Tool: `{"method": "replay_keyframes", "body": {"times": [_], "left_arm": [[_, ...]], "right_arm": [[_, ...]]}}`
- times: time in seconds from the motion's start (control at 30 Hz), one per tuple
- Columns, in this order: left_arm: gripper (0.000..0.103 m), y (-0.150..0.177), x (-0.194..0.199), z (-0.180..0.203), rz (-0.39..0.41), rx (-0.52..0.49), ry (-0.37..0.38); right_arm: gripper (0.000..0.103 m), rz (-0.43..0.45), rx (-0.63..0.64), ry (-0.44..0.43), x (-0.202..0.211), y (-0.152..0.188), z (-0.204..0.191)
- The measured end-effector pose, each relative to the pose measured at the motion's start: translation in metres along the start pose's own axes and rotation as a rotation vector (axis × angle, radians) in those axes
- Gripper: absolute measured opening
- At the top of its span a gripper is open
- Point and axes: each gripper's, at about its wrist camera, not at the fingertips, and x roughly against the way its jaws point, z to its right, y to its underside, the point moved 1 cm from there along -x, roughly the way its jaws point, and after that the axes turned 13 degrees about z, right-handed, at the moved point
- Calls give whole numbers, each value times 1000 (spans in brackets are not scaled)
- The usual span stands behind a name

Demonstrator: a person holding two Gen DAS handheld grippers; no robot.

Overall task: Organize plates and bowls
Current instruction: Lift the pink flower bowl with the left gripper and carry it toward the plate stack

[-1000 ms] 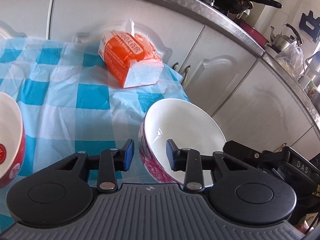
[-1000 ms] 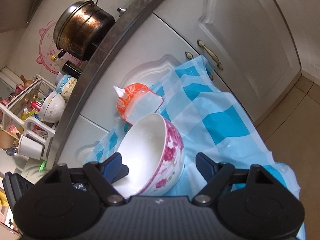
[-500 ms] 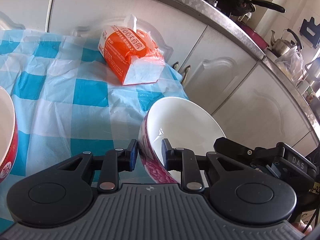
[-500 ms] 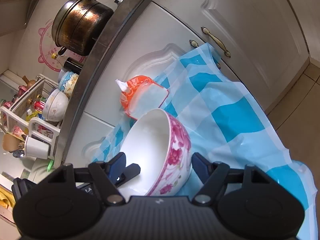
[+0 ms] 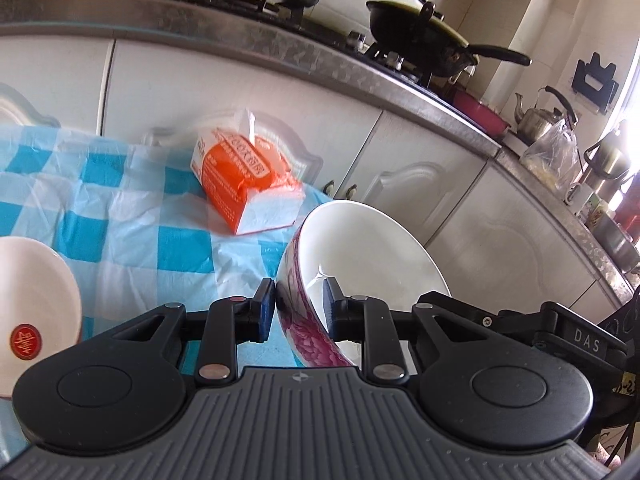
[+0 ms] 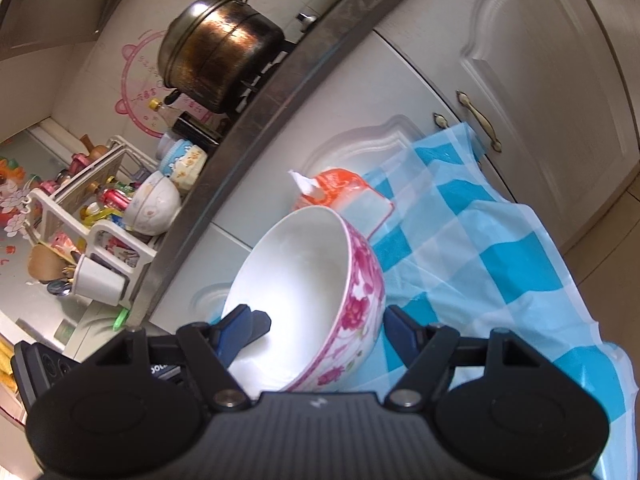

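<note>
A white bowl with pink flowers outside (image 5: pixel 360 256) is tilted and lifted above the blue-checked tablecloth (image 5: pixel 132 216). My left gripper (image 5: pixel 300 306) is shut on its near rim, one finger inside and one outside. The same bowl (image 6: pixel 312 288) fills the right wrist view. My right gripper (image 6: pixel 320 332) is open, its fingers spread wide either side of the bowl, not pinching it. A second bowl (image 5: pixel 32 312), white inside with a red emblem, sits at the left edge of the left wrist view.
An orange tissue pack (image 5: pixel 244 184) lies on the cloth behind the bowl, against white cabinet doors (image 5: pixel 420 192). The counter above holds a wok (image 5: pixel 424 36), a large pot (image 6: pixel 216 60) and a kettle (image 5: pixel 540 116). A dish rack with bowls (image 6: pixel 120 216) stands further along the counter.
My left gripper closed on the flowered bowl's rim and lifted it; the bowl is higher and more tilted. My right gripper stayed open around it.
</note>
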Motion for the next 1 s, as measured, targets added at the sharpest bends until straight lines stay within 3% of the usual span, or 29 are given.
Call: {"method": "replay_keyframes", "body": {"times": [0.27,0.6,1.0], "left_arm": [[25,-12,51,1,37,15,18],[25,-13,125,0,85,-1,29],[25,32,206,-5,97,-3,7]], "right_arm": [[73,23,37,-54,31,2,-41],[74,23,61,-101,82,33,-84],[79,2,82,-92,146,99,-113]]}}
